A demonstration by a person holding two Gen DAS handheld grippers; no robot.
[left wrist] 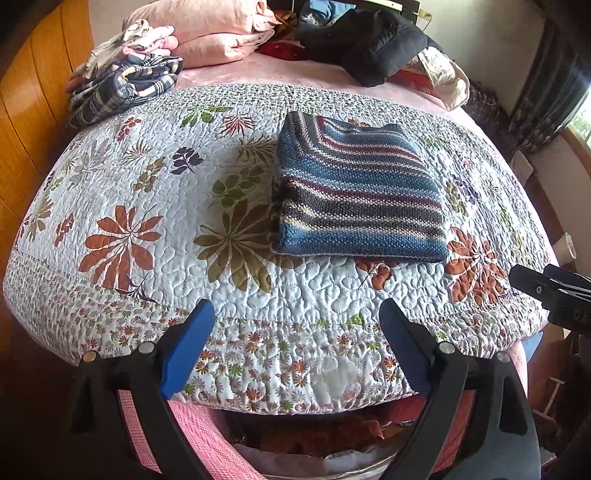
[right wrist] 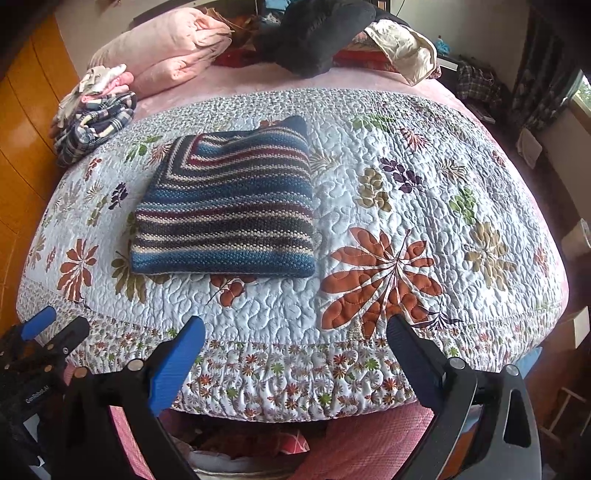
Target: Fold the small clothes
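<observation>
The left gripper [left wrist: 297,314] hangs over the near edge of the bed, its blue-padded fingers [left wrist: 188,343] spread wide and grasping nothing. The right gripper [right wrist: 295,328] sits the same way — fingers [right wrist: 177,358] released, nothing between them.

The striped knit garment [left wrist: 356,192] lies folded into a neat rectangle on the floral quilt [left wrist: 147,192], well ahead of both pairs of fingers and touching neither. From the left gripper it sits ahead and a little to the right of the fingers; from the right gripper it sits ahead and to the left. Its stripes run in blue, maroon, cream and grey, and its near folded edge lies roughly parallel to the quilt's near border.

Far beyond the fingers and off to the left, a loose heap of plaid cloth [left wrist: 122,88] with pale pink pieces on top rests at the quilt's far left corner, beside the wooden panel [left wrist: 33,110]. Behind it lies a folded pink blanket [left wrist: 218,33], and further right a black jacket [left wrist: 369,40] lies crumpled on the pink sheet.

At the right edge of the left wrist view the tip of the right gripper shows, level with the left fingers. Below both grippers — under the quilt's hanging edge — a pink woven basket [right wrist: 369,443] holds more crumpled cloth.
</observation>
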